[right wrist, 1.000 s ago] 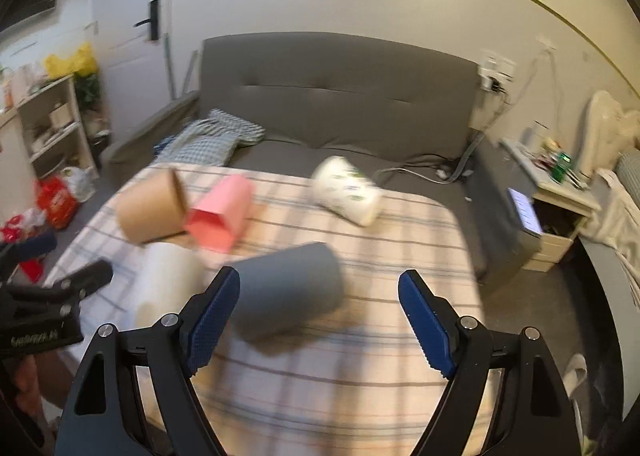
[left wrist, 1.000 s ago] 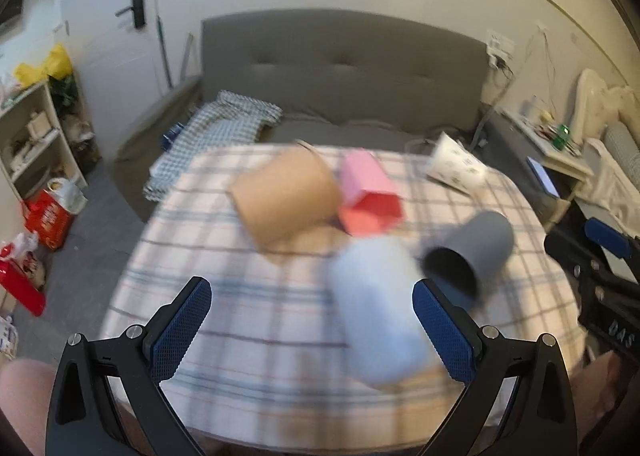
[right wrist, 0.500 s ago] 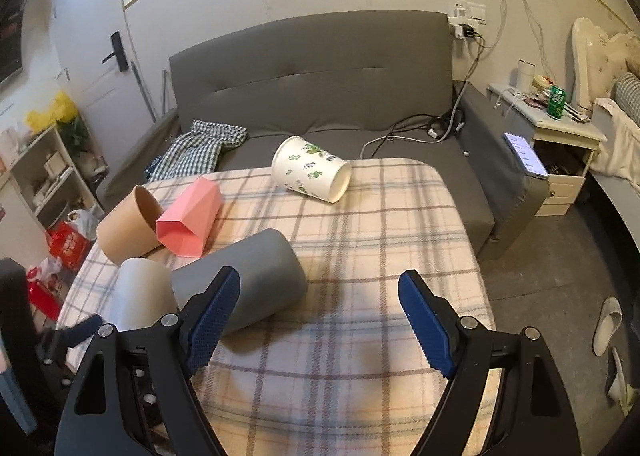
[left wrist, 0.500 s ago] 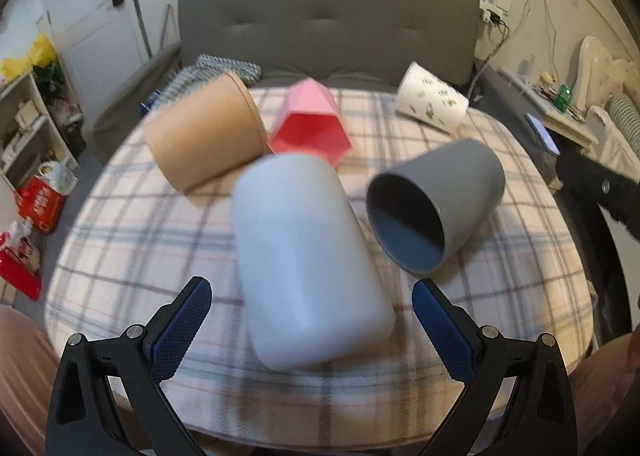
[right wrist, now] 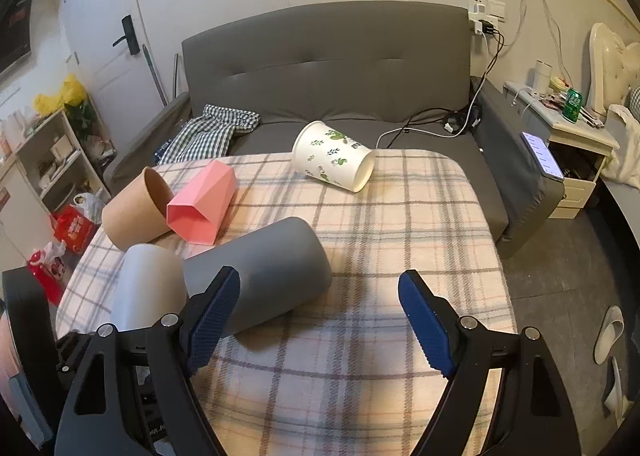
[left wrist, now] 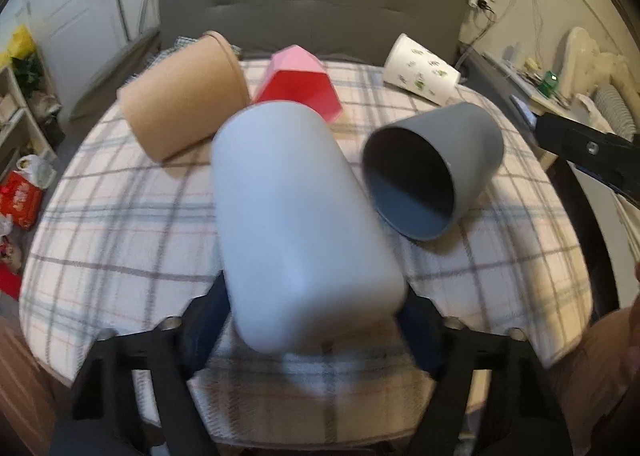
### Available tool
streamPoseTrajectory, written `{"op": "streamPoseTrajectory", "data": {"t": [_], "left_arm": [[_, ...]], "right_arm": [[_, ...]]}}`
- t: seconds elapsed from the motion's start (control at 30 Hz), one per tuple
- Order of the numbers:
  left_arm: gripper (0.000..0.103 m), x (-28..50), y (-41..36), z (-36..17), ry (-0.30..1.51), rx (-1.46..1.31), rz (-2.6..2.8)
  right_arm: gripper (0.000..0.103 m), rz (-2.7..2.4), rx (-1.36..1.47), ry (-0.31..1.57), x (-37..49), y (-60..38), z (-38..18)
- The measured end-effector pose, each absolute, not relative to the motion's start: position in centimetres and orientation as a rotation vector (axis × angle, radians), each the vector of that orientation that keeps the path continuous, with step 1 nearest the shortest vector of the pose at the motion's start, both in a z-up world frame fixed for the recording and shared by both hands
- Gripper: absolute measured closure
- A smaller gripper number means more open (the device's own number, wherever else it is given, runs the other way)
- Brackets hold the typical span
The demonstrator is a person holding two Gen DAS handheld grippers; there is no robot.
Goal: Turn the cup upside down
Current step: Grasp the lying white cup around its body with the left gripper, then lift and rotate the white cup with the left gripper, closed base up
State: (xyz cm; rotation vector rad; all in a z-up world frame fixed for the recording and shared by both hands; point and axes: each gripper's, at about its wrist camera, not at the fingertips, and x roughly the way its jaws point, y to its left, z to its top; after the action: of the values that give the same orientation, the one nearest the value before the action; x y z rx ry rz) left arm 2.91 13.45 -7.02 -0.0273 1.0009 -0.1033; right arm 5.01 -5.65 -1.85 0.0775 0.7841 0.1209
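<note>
Several cups lie on their sides on a plaid-covered table [right wrist: 400, 256]. A pale blue cup [left wrist: 296, 224] lies nearest, its closed base between the fingers of my left gripper [left wrist: 316, 312]; the jaws stand around its base, and contact is hidden by the cup. It also shows in the right wrist view [right wrist: 148, 288]. A grey cup [left wrist: 432, 172] lies to its right, mouth toward the left camera; in the right wrist view the grey cup [right wrist: 260, 276] is ahead-left of my open, empty right gripper [right wrist: 320, 320].
A brown paper cup [right wrist: 136, 212], a pink faceted cup [right wrist: 204, 204] and a white leaf-print cup [right wrist: 332, 160] lie further back. A grey sofa [right wrist: 332, 68] stands behind the table. Shelves [right wrist: 44, 160] are at left, a bedside cabinet [right wrist: 572, 152] at right.
My left gripper has moved forward and its fingers have drawn in around the pale blue cup's base. My right gripper has come closer to the grey cup, still open.
</note>
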Motion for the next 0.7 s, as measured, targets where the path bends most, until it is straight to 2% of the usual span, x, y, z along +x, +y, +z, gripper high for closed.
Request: {"op": "streamPoseTrajectory", "data": {"t": [0.23,0.5,0.7], "left_arm": [[0.027,2.5,14.0,-6.0,0.991,-0.013,-0.103],[0.03,2.6,15.1,-2.1,0.877,0.034,-0.07],[0.032,3.1,16.1,-1.6,0.859,0.03,-0.069]], "right_arm": [[0.021,0.118,0.055,0.787,5.0,-5.1,-2.0],[0.021,0.115,0.053,0.778,4.8,-5.1,-1.9],[0.021,0.122,0.042,0.776,4.7,-4.8,-1.9]]}}
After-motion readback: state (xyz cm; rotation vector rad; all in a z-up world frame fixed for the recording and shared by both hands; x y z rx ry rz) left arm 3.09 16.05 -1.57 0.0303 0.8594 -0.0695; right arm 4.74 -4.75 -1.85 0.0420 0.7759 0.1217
